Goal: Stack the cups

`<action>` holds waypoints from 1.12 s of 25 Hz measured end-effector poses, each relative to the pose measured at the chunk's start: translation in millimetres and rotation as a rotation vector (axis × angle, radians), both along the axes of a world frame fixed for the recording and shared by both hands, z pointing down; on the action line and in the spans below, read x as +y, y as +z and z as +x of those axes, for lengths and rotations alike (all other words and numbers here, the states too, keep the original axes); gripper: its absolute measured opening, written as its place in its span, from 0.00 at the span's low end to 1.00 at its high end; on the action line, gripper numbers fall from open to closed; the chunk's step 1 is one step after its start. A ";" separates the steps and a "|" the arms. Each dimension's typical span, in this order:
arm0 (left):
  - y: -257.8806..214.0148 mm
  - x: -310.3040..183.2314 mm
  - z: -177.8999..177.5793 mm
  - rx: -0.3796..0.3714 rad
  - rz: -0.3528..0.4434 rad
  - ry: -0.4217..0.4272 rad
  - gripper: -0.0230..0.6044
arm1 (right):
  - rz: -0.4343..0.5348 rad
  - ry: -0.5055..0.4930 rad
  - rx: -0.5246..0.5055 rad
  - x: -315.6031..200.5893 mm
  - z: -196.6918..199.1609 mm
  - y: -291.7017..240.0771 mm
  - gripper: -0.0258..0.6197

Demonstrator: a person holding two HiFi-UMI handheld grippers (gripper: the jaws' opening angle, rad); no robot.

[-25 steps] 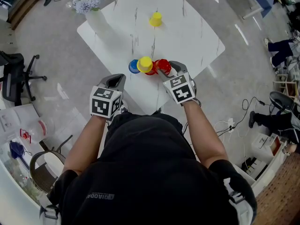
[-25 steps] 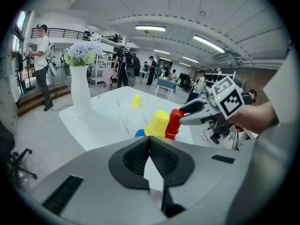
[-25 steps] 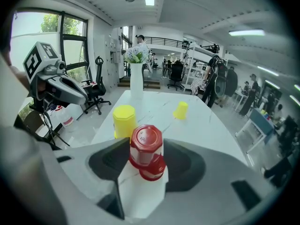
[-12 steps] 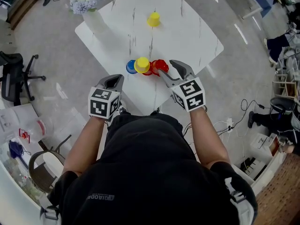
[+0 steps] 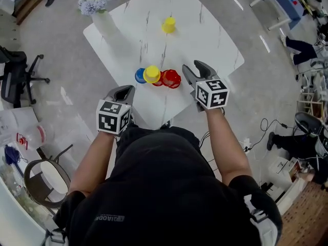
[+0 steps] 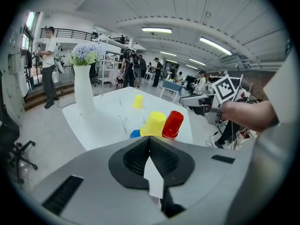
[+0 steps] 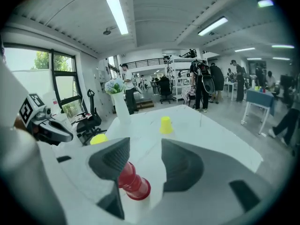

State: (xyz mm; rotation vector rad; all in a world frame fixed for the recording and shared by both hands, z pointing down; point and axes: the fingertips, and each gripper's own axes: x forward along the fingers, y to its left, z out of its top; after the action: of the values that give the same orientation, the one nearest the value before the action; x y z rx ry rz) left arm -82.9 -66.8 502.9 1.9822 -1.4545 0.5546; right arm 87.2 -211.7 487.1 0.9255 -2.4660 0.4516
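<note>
White marbled table [image 5: 205, 35] on a grey workshop floor fills my head view, with a vase of pale flowers [image 5: 95, 4] at its far left corner.

Both bare forearms reach forward out of a black shirt [image 5: 164, 188]. The left arm is held back, so the left gripper [image 5: 125, 89] hangs at the table's near corner, short of the cups. The right arm reaches further and puts the right gripper [image 5: 195, 66] over the table, just to the right of the cups.

From its own camera I see the left gripper's jaws pressed together with nothing gripped. The right gripper's jaws stand well apart. The red cup stack [image 7: 133, 182] shows in the gap between them and partly behind one jaw, but from above it sits apart from the tips and nothing is clamped.

That red stack is upside down near the table's front edge. A yellow cup [image 5: 151, 74], also upside down, touches its left side, and a blue cup [image 5: 140, 76] lies just left of that. A second yellow cup [image 5: 169, 24] stands alone, well apart, toward the far side.

Each gripper carries a cube of black-and-white square markers. Grey print on the shirt's shoulder is too small for me to read.
</note>
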 end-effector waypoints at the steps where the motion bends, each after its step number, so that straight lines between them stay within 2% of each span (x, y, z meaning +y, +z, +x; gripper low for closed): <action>1: -0.3 0.4 1.3 0.000 0.001 -0.012 0.04 | 0.005 -0.014 0.009 -5.6 -2.5 4.1 0.37; 9: -3.4 10.5 0.2 -0.015 0.002 -0.126 0.04 | 0.059 -0.089 0.082 -70.6 -16.9 22.0 0.37; 14: -10.5 15.4 -10.1 -0.015 0.014 -0.231 0.04 | 0.092 -0.152 0.121 -109.8 -45.2 30.0 0.37; 18: -12.3 19.5 -17.1 -0.028 0.015 -0.285 0.04 | 0.103 -0.165 0.148 -136.6 -64.5 41.5 0.37; 24: -3.1 35.2 -17.6 -0.040 -0.025 -0.353 0.04 | 0.110 -0.193 0.231 -175.6 -83.0 69.0 0.37; 28: 1.0 44.6 -19.2 -0.051 -0.050 -0.394 0.04 | 0.101 -0.226 0.250 -195.1 -97.9 83.1 0.37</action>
State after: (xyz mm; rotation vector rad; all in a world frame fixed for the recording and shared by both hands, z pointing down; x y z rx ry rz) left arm -102.1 -22.2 504.0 1.5927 -1.7844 0.4627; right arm -10.7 -406.8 570.2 0.6837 -2.3426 0.1273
